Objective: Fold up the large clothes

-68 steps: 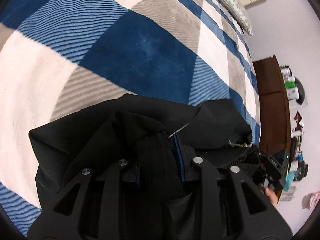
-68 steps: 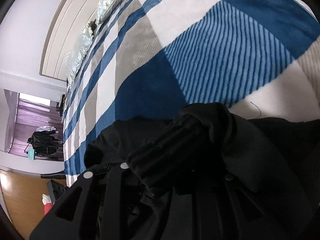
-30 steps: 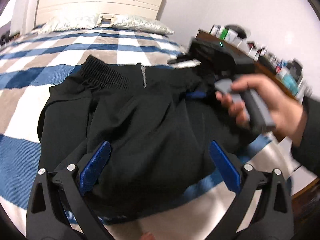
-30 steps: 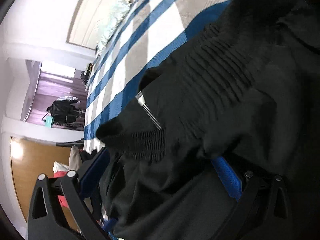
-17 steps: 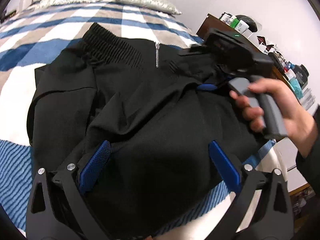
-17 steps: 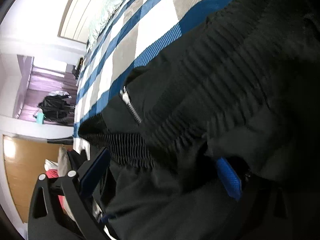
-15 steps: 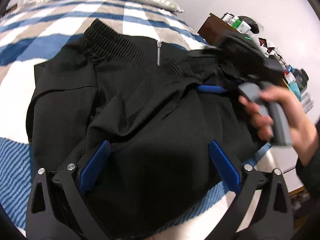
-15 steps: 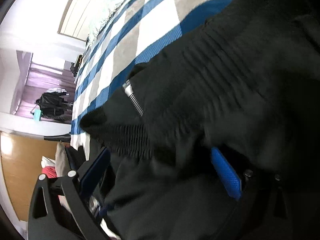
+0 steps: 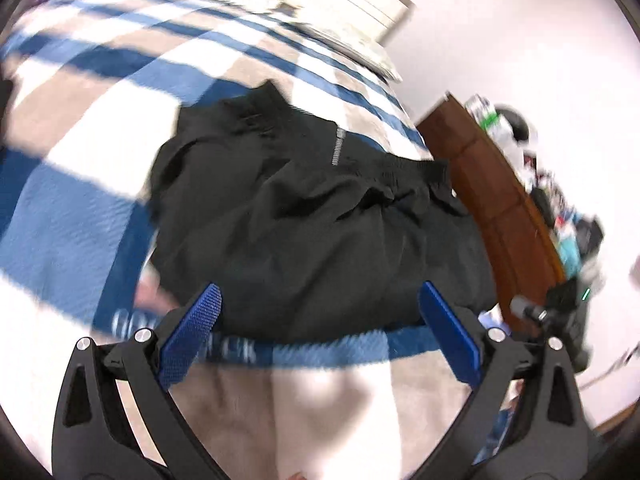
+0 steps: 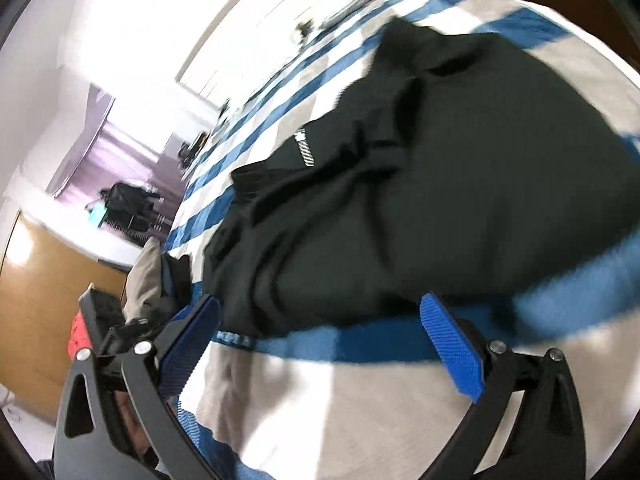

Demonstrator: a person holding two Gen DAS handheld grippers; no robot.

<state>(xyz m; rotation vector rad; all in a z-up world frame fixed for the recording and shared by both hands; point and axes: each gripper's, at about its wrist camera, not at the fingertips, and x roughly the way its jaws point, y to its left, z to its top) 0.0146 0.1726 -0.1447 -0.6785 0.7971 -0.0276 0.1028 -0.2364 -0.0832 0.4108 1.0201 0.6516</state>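
Observation:
A black zip garment point(image 9: 320, 216) lies folded in a bundle on the blue, white and grey checked bedspread point(image 9: 72, 216). Its silver zipper point(image 9: 338, 148) and ribbed hem face the headboard. It also shows in the right wrist view point(image 10: 440, 184) with the zipper point(image 10: 304, 152) at its middle. My left gripper point(image 9: 320, 340) is open and empty, just short of the garment's near edge. My right gripper point(image 10: 320, 344) is open and empty, also just short of the near edge. Both views are blurred by motion.
A brown wooden dresser point(image 9: 496, 200) with bottles and clutter stands beside the bed at the right. Pillows and a pale headboard point(image 9: 360, 12) are at the far end. A wooden door point(image 10: 32, 312) and piled clothes point(image 10: 148, 276) are at the left.
Both grippers let go of the garment and opened, then drew back from it toward the foot of the bed. The garment now lies folded on the bedspread.

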